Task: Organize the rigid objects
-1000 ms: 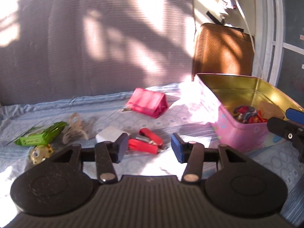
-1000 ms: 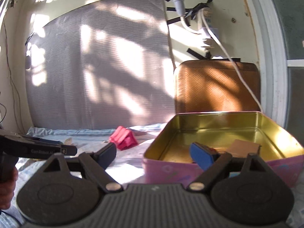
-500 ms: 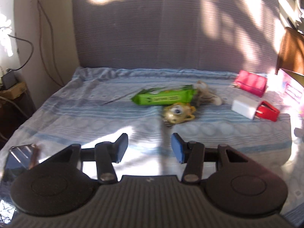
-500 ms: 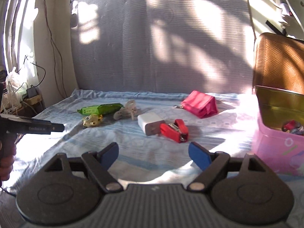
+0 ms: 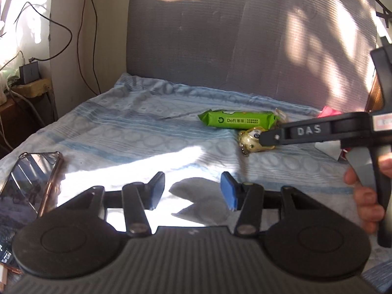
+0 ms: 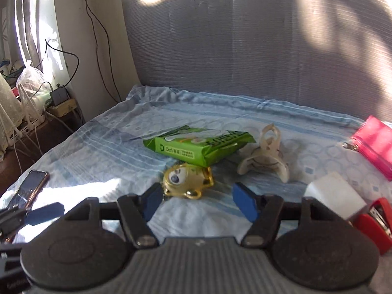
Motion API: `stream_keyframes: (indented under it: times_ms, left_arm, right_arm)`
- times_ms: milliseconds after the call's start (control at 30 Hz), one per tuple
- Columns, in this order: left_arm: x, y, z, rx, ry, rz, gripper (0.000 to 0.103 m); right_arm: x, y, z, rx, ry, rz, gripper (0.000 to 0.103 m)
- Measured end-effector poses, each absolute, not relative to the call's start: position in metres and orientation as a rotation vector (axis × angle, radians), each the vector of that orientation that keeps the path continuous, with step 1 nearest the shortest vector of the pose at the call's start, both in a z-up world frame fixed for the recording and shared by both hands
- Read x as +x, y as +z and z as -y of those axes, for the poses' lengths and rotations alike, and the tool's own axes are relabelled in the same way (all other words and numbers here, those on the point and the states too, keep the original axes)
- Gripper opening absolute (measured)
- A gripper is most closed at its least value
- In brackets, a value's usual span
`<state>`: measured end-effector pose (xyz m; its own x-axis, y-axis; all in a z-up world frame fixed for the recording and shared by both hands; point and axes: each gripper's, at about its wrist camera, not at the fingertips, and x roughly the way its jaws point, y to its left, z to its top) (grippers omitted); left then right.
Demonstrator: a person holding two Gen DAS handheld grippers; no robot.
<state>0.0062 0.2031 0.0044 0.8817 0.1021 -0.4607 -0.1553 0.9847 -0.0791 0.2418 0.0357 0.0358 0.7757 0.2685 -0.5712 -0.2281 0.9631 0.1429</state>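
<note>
Stapler (image 6: 374, 223), white block (image 6: 334, 197) and pink pouch (image 6: 373, 144) show only from the right wrist, whose right tool (image 6: 198, 199) has been closing, empty, near the gold toy (image 6: 187, 180) on the bed (image 6: 110, 147); left tool (image 5: 193, 193) gapes empty.

Your two wrist cameras looked low across the bed toward twelve o'clock, sharing the green packet (image 5: 237, 120) (image 6: 198, 145).

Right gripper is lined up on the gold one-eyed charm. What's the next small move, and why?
Probably ease the right gripper forward and down around the gold one-eyed charm: its jaws, just closing, still hold nothing, and the charm lies just ahead between its fingertips, beside the green packet.
</note>
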Motion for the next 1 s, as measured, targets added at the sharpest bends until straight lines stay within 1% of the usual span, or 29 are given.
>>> stream_keyframes:
  times_ms: [100,133,167,200,367,567,667,767,900,1000]
  left_arm:
    - [0.010,0.003,-0.209,-0.157,0.124,-0.496,0.052]
    - [0.010,0.002,-0.210,-0.165,0.122,-0.500,0.052]
    - [0.009,0.002,-0.210,-0.170,0.121,-0.497,0.052]
    - [0.008,0.002,-0.210,-0.172,0.120,-0.491,0.052]
    - [0.001,0.003,-0.209,-0.173,0.117,-0.456,0.052]
    - [0.009,0.006,-0.194,-0.114,0.067,-0.505,0.052]
    - [0.009,0.014,-0.166,-0.162,-0.061,-0.515,0.052]
    - [0.012,0.022,-0.114,-0.174,-0.251,-0.529,0.052]
    - [0.019,0.025,-0.031,-0.172,-0.538,-0.601,0.052]
    - [0.021,0.021,0.027,-0.184,-0.735,-0.675,0.053]
  right_arm:
    - [0.269,0.026,-0.050,0.037,0.256,-0.674,0.068]
    - [0.272,0.024,-0.051,0.044,0.259,-0.675,0.066]
    - [0.276,0.021,-0.053,0.047,0.286,-0.685,0.051]
    - [0.275,0.021,-0.053,0.041,0.305,-0.696,0.049]
    - [0.236,0.025,-0.036,0.026,0.362,-0.710,0.046]
    - [0.131,0.024,0.039,0.052,0.371,-0.708,0.046]
    - [0.079,0.026,0.087,0.086,0.286,-0.694,0.046]
    - [0.031,0.026,0.130,0.100,0.180,-0.665,0.046]
    - [-0.020,0.023,0.178,0.164,0.041,-0.643,0.046]
    - [-0.053,0.020,0.205,0.208,-0.030,-0.607,0.053]
